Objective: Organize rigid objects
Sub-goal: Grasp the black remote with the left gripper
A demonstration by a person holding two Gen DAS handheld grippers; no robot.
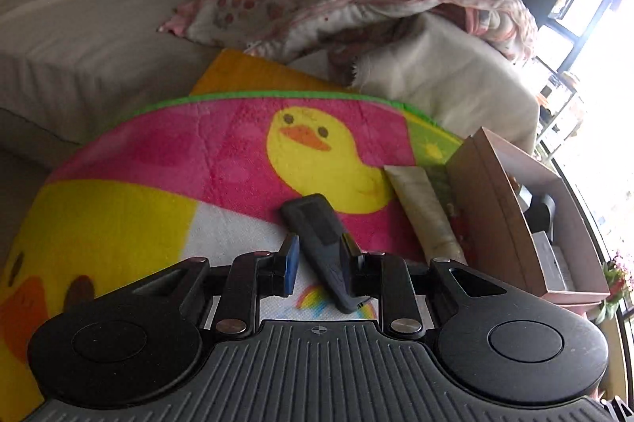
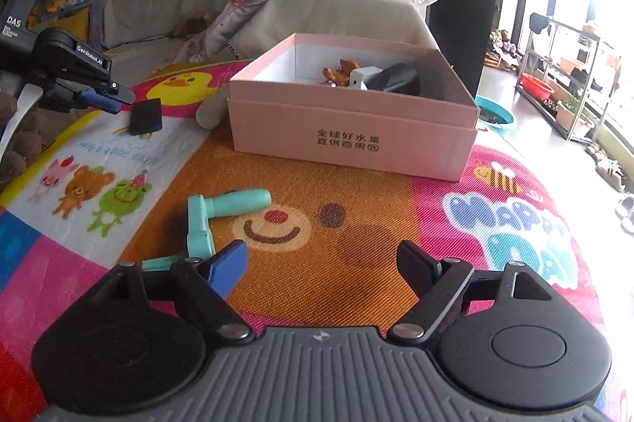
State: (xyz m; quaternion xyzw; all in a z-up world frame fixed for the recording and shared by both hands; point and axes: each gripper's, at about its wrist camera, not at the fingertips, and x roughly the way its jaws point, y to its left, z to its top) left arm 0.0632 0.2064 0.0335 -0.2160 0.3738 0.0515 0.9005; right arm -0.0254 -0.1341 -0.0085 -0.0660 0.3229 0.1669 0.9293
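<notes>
The dark, flat, wedge-shaped plastic piece (image 1: 321, 243) lies on the colourful cartoon play mat (image 1: 222, 152) between the narrowed fingers of the left hand-held gripper (image 1: 319, 259); it appears rigid, light and smooth, so grip its long flat sides. Only the right wrist view shows the pink cardboard box's (image 2: 352, 128) contents, the teal plastic crank handle (image 2: 210, 216), and the wide-open, empty right hand-held gripper (image 2: 323, 263).

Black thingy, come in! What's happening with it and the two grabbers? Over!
Left gripper around the black clip, not clamped yet. Right gripper open, empty, beside the teal crank. Pink box ahead, path clear.
</notes>
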